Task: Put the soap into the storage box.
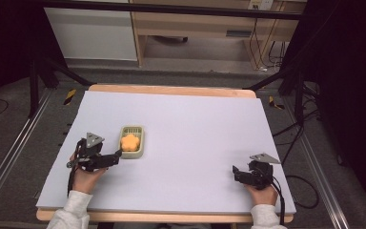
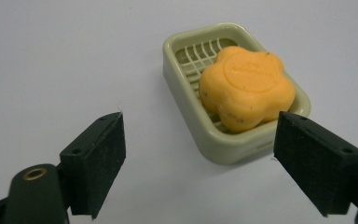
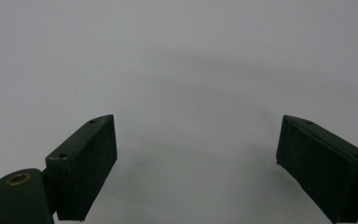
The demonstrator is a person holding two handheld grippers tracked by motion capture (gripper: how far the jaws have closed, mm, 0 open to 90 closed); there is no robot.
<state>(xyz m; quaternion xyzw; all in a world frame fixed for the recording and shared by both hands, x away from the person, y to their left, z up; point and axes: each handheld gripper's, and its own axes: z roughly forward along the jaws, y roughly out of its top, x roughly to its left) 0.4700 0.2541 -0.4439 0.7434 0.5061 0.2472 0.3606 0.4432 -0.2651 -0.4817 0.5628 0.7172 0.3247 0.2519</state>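
The orange soap (image 2: 246,87) lies in its green dish (image 2: 185,86) at nine o'clock on the worktop (image 1: 195,138); left tool (image 1: 116,156), jaws apart, faces it, probably to grip; right tool (image 1: 237,172) idles apart at four o'clock

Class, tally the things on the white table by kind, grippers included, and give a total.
Orange flower-shaped soap: 1
Pale green soap dish: 1
Black grippers, both open: 2, left gripper and right gripper
Total: 4
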